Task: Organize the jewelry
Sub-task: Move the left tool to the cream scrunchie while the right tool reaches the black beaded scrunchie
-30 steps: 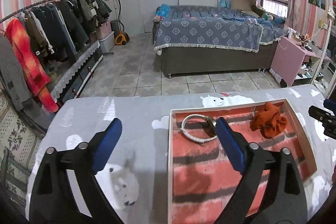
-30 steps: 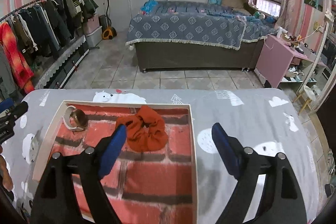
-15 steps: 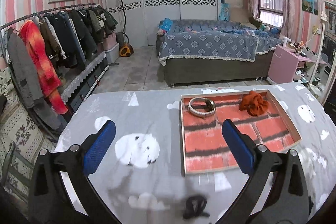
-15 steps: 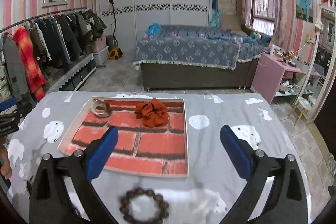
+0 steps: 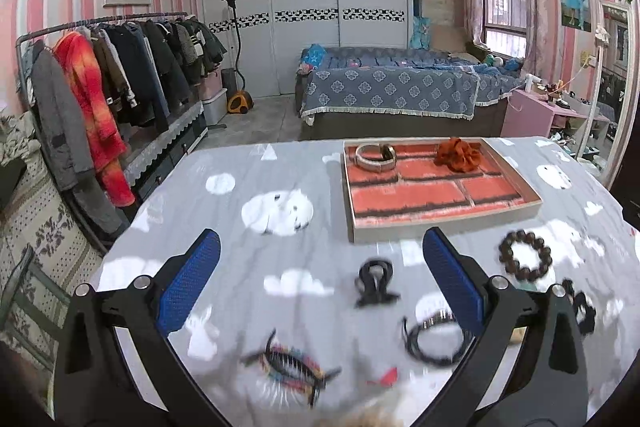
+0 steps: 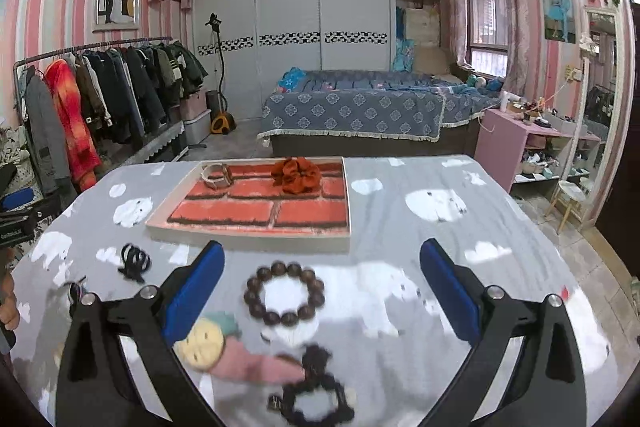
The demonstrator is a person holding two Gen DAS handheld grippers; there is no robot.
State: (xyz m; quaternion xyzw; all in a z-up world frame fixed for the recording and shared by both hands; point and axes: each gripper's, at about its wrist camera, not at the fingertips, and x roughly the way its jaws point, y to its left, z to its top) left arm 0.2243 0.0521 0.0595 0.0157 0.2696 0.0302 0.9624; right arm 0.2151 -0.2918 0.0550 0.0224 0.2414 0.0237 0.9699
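Nearest the right gripper [image 6: 322, 251], at about six o'clock, lie a black knotted hair tie [image 6: 316, 399] and a soft pineapple-faced toy with a pink body [image 6: 216, 343]. Just beyond them, in line with the gap, sits the dark wooden bead bracelet [image 6: 284, 297]. That looks like the next piece to pick. The right jaws are opening and hold nothing, with the bracelet flat on the bench [image 6: 380, 227] below them.

The left gripper [image 5: 320, 247] has its jaws spread fully and empty. A multicoloured comb clip [image 5: 288, 367] is at six o'clock, a black cord loop [image 5: 434, 341] at four and a black claw clip [image 5: 376, 283] just ahead.

To do it well, I'd come down over one side of the bead ring and pinch across the beads. Round beads may roll away from a shallow grip.

Further off at twelve o'clock is the shallow brick-patterned tray [image 6: 248, 237]. A pale bangle [image 6: 218, 175] and an orange fabric scrunchie [image 6: 296, 175] sit along its far edge. The near bricks are free, so set the bracelet there.
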